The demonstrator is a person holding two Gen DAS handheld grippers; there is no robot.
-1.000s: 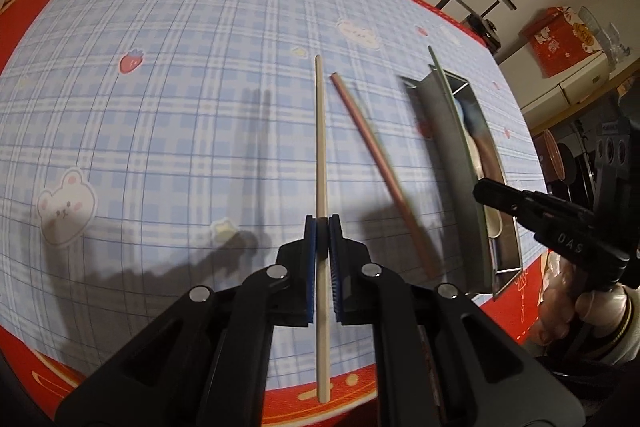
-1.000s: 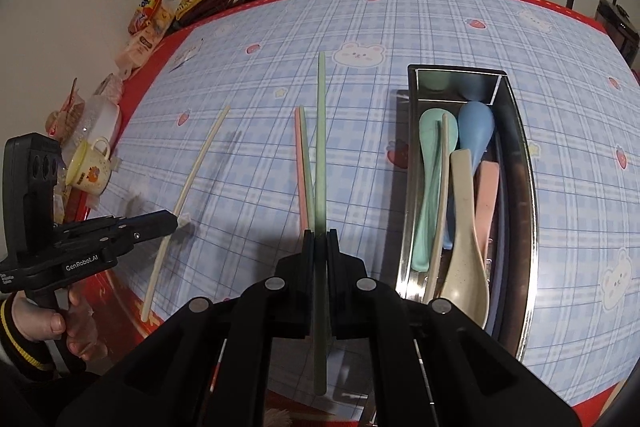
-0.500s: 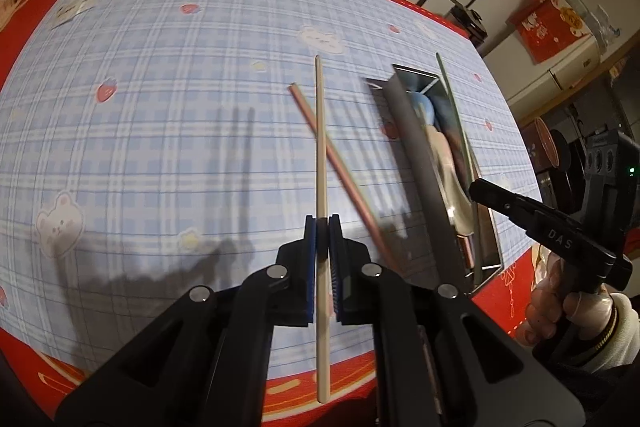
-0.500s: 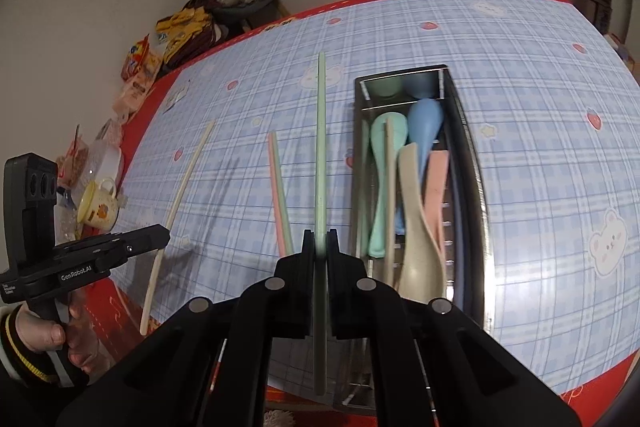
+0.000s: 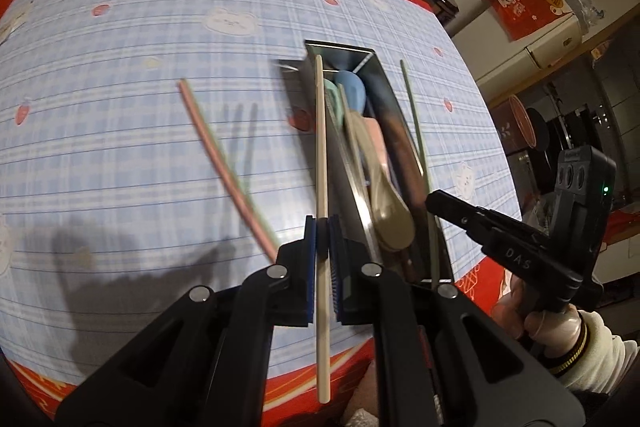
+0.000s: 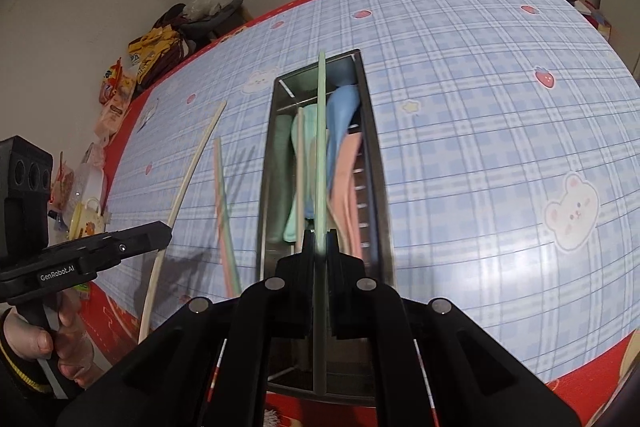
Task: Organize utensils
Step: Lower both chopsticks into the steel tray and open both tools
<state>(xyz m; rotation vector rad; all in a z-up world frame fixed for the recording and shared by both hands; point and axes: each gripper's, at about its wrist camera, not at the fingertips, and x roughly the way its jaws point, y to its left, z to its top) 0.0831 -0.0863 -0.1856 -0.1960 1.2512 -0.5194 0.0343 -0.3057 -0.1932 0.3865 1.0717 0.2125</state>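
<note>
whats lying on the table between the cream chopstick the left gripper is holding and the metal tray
In the right wrist view, a pink chopstick and a green one lie together on the tablecloth, between the cream chopstick and the metal tray.

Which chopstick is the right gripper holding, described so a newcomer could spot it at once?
Start at the long steel tray of spoons on the blue plaid tablecloth. Directly above it, running along its length, a pale green chopstick is clamped in the right gripper. Its neighbours differ: the cream chopstick is in the left gripper, and the pink one lies on the cloth.
</note>
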